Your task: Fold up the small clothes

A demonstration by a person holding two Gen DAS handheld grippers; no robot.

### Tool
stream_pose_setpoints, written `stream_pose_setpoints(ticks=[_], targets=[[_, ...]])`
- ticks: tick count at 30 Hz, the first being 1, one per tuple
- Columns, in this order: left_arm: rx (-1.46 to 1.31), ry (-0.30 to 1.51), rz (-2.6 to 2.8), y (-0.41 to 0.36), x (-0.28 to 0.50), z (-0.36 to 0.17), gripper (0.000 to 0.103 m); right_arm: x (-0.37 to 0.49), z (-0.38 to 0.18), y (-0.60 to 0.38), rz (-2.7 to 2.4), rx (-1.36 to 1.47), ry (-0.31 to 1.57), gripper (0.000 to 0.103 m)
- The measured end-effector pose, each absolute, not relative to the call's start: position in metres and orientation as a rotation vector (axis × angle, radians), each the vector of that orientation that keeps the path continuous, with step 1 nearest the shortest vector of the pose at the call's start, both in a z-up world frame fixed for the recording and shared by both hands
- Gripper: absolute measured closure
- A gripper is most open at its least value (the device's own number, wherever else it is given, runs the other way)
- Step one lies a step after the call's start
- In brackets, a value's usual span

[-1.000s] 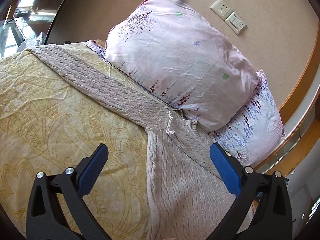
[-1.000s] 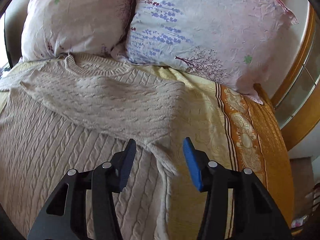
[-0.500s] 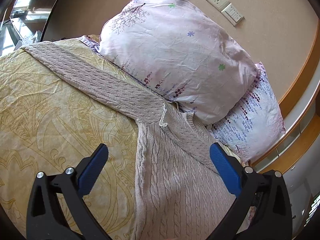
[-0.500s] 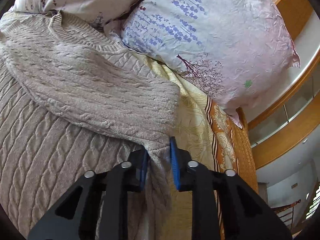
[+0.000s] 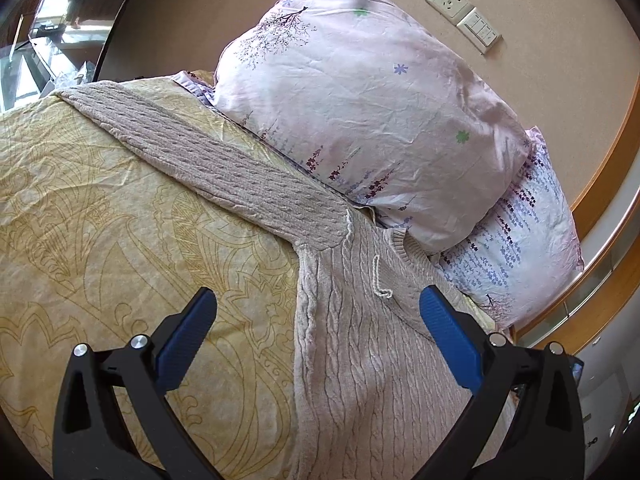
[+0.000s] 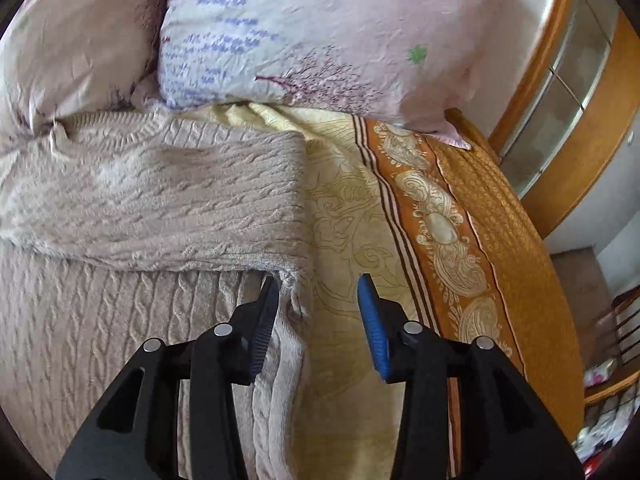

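Sweater – beige cable-knit, one sleeve seemingly folded across chest; right claw opening, left claw spread.

Home bedroom, bed with yellow bedspread, floral pillows, wall socket

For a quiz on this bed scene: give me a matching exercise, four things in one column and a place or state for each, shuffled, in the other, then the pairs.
Things:
1. sweater's left sleeve
2. sweater's right sleeve
3. loose yarn strand
4. wall socket

Places or states:
A. on the wall above the pillows
B. folded across the sweater's body
C. stretched out flat on the yellow bedspread
D. lying just below the collar

Pairs: 1-C, 2-B, 3-D, 4-A
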State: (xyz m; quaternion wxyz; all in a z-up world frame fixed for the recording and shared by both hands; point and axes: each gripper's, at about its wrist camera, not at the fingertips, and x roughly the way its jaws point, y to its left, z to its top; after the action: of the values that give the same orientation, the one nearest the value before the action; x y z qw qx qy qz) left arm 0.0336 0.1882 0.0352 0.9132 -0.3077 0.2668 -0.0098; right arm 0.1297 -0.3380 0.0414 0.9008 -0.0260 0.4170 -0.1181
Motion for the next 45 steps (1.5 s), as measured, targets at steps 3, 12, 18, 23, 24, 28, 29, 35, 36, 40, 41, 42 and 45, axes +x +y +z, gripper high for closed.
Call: stream_pose_setpoints(ticks=[3,12,18,23,24,28,29,35,36,40,41,42,45], targets=[[-0.614,0.562,0.0,0.189,0.037,0.033,0.002,0.115,0.067,-0.334,-0.213,0.025,0.763,0.061],[-0.712,0.668,-0.07,0.213,0.062,0.027,0.002,0.175,0.052,-0.173,0.25,-0.043,0.85,0.061],[-0.756,0.701,-0.059,0.245,0.084,0.032,0.002,0.203,0.018,-0.077,0.279,-0.224,0.922,0.06],[-0.815,0.77,-0.034,0.268,0.109,0.016,0.002,0.195,0.027,-0.078,0.309,-0.208,0.9,0.048],[-0.843,0.779,-0.04,0.271,0.112,0.012,0.002,0.192,0.031,-0.089,0.336,-0.128,0.901,0.04],[-0.904,0.798,-0.044,0.28,0.123,0.011,0.002,0.171,0.046,-0.153,0.418,0.197,0.829,0.023],[-0.928,0.8,-0.038,0.284,0.126,0.011,0.002,0.169,0.046,-0.166,0.44,0.271,0.812,0.022],[-1.013,0.772,0.051,0.306,0.142,0.007,0.019,0.144,0.041,-0.217,0.552,0.502,0.65,0.02],[-1.033,0.764,0.068,0.312,0.143,0.005,0.028,0.143,0.04,-0.22,0.575,0.526,0.627,0.02],[-1.133,0.731,0.124,0.336,0.14,-0.006,0.058,0.148,0.037,-0.219,0.6,0.522,0.609,0.018],[-1.151,0.725,0.136,0.34,0.14,-0.009,0.062,0.148,0.035,-0.216,0.602,0.511,0.617,0.018],[-1.168,0.715,0.146,0.344,0.139,-0.011,0.069,0.148,0.035,-0.213,0.608,0.5,0.623,0.018],[-1.204,0.688,0.187,0.355,0.135,-0.016,0.08,0.143,0.033,-0.209,0.62,0.471,0.625,0.018]])
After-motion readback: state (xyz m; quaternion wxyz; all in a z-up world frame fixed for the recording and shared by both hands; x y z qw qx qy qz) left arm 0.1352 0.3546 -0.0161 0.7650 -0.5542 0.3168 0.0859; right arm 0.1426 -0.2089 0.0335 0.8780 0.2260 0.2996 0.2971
